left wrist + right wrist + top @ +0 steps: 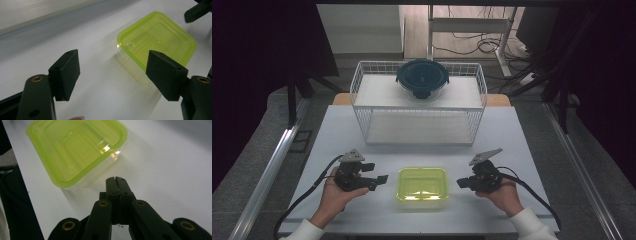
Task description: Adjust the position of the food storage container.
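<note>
Here I am flanking the lime-lidded container (422,184) on the desk (362,135): left hand-held gripper (382,179), jaws apart, lying nearer; right hand-held gripper (460,183), jaws together, facing its opposite short side.

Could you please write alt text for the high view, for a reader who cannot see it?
A lidded yellow-green container sits on a white table between the left tongs, open, and the right tongs, shut. Behind, a dark-lidded bowl tops a wire rack.

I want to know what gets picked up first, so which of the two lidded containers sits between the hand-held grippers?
The square clear plastic container with the yellow-green lid, on the white table; the round dark-lidded glass bowl sits atop the wire rack.
</note>
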